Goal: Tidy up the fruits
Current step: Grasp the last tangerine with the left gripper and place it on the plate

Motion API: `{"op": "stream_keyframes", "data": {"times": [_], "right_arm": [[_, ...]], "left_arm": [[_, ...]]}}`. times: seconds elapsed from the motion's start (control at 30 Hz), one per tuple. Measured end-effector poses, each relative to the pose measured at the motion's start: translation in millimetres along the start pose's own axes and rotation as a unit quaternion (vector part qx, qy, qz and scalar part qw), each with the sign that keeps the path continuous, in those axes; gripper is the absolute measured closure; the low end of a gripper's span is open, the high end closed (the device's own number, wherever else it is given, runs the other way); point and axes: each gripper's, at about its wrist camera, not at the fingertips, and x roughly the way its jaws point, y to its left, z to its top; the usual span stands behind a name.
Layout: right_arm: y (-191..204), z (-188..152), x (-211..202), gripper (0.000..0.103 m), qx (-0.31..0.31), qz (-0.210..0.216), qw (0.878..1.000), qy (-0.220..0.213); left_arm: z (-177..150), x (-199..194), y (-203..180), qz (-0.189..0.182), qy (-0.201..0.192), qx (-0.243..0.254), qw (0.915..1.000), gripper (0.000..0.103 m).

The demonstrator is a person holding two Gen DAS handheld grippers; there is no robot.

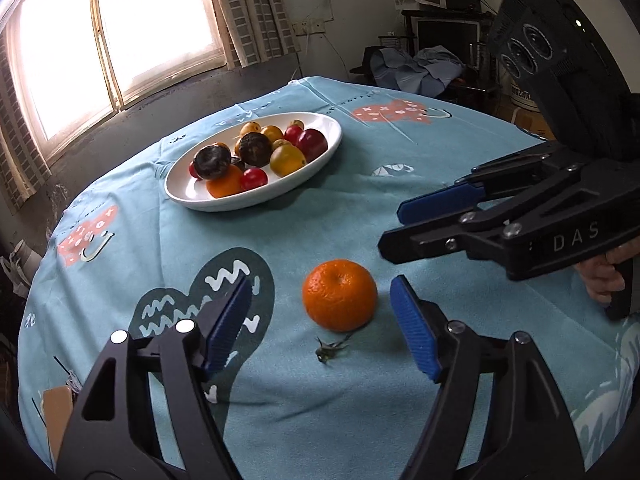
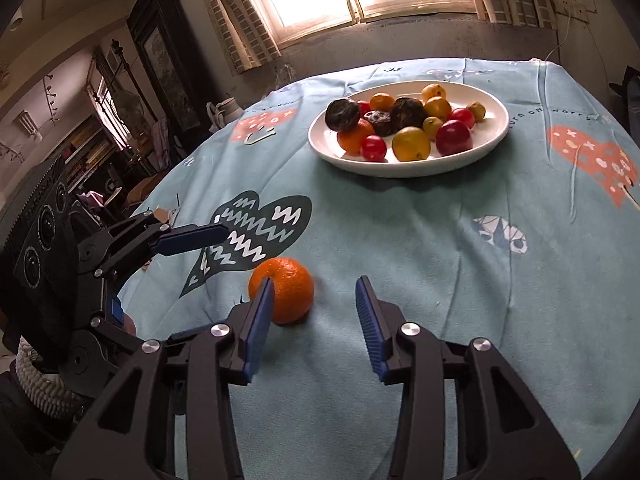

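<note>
Left wrist view: the desk (image 1: 360,184) wears a light blue cloth (image 1: 320,216) printed with hearts. On it, toward the window (image 1: 116,36), a white oval plate (image 1: 256,196) is piled with red, yellow, orange and dark fruits (image 1: 256,152). The left gripper (image 1: 320,320) has its jaws released, spread wide and empty, low over the cloth. The right gripper (image 1: 394,230) comes in from the right; its jaws are likewise released and hold nothing. A lone orange (image 1: 340,294) sits on the cloth, well apart from the plate, just ahead of the left gripper's blue pads (image 1: 414,332). A small green stem (image 1: 330,350) lies just beside it.
</note>
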Motion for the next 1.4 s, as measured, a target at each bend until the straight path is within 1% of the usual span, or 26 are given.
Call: {"op": "stream_keyframes", "data": {"times": [0.03,0.1,0.17,0.2,0.27,0.3,0.33,0.37,0.4,0.47,0.57,0.6,0.63,0.67,0.77,0.83,0.9,1.0,1.13,1.17,1.23,1.27,1.33,1.37,1.4], "right_arm": [[3.0,0.8,2.9,0.059,0.0,0.005,1.0,0.004],[6.2,3.1,11.5,0.059,0.007,0.031,0.999,0.023],[8.7,6.0,24.0,0.058,0.014,0.043,0.998,0.045],[9.6,6.5,31.6,0.056,0.016,0.048,0.997,0.058],[10.5,8.4,40.3,0.056,0.009,0.032,0.997,0.064],[10.3,8.6,43.1,0.057,0.005,0.033,0.997,0.066],[10.1,8.0,44.0,0.057,0.003,0.035,0.997,0.066],[9.3,7.9,45.1,0.057,0.002,0.037,0.997,0.068],[9.2,7.2,45.5,0.058,0.001,0.039,0.997,0.066],[10.3,6.7,45.2,0.059,0.0,0.036,0.998,0.059],[8.8,7.7,41.0,0.059,0.007,0.039,0.998,0.05],[8.0,11.0,36.9,0.059,0.009,0.039,0.998,0.042],[7.6,17.0,31.5,0.059,0.008,0.037,0.999,0.032],[7.7,25.5,27.4,0.059,0.006,0.035,0.999,0.023],[4.6,59.4,11.4,0.059,0.002,0.025,1.0,-0.014],[-2.0,85.5,4.6,0.059,0.001,0.016,0.999,-0.039],[-13.1,109.6,5.5,0.059,0.005,0.008,0.998,-0.055],[-36.1,136.4,22.7,0.059,0.017,-0.003,0.998,-0.061],[-60.2,149.2,59.5,0.059,0.017,-0.021,0.999,-0.046],[-64.7,149.1,67.6,0.059,0.015,-0.024,0.999,-0.04],[-70.4,146.7,80.4,0.058,0.009,-0.04,0.999,-0.031],[-72.6,145.2,81.9,0.058,0.008,-0.047,0.998,-0.035],[-75.0,142.6,77.8,0.054,0.007,-0.051,0.997,-0.052],[-75.4,142.0,73.9,0.046,0.008,-0.052,0.997,-0.061],[-75.1,141.7,68.7,0.04,0.008,-0.056,0.996,-0.07]], "left_arm": [[0.2,1.8,-1.3,-0.009,0.003,0.001,1.0,0.029],[0.9,8.7,-5.4,-0.041,0.017,0.011,0.999,0.029],[1.2,16.5,-8.4,-0.054,0.026,0.018,0.998,0.029],[1.6,20.4,-9.8,-0.056,0.029,0.021,0.9978,0.029],[1.8,28.1,-12.9,-0.047,0.035,0.03,0.9978,0.03],[2.2,31.2,-12.6,-0.045,0.037,0.031,0.9978,0.032],[2.4,32.5,-10.5,-0.045,0.039,0.027,0.9979,0.034],[2.7,32.3,-7.2,-0.047,0.038,0.02,0.998,0.042],[2.5,32.8,-2.0,-0.055,0.039,0.01,0.9977,0.045],[1.9,34.2,3.4,-0.065,0.043,-0.002,0.997,0.045],[3.6,31.6,2.2,-0.054,0.034,0.007,0.9979,0.047],[6.4,29.4,2.6,-0.046,0.028,0.012,0.9985,0.052],[11.9,28.1,4.4,-0.037,0.022,0.017,0.9989,0.055],[19.8,26.6,9.5,-0.039,0.014,0.012,0.999,0.056],[54.7,24.2,26.6,-0.034,-0.014,0.005,0.9993,0.056],[80.5,28.6,40.7,-0.032,-0.037,0.005,0.9988,0.056],[101.9,40.1,54.5,-0.038,-0.054,-0.002,0.9978,0.056],[122.5,68.9,74.4,-0.044,-0.057,-0.019,0.9972,0.056],[125.1,111.7,87.1,-0.041,-0.038,-0.035,0.9978,0.056],[123.3,120.9,89.5,-0.04,-0.03,-0.041,0.9979,0.055],[119.5,135.6,92.7,-0.037,-0.017,-0.051,0.9979,0.049],[118.1,138.3,92.4,-0.033,-0.019,-0.05,0.998,0.048],[116.5,136.3,90.4,-0.017,-0.026,-0.05,0.9983,0.034],[116.4,133.9,90.9,-0.011,-0.031,-0.055,0.998,0.018],[115.4,129.9,91.6,0.0,-0.038,-0.06,0.9975,0.014]]}}
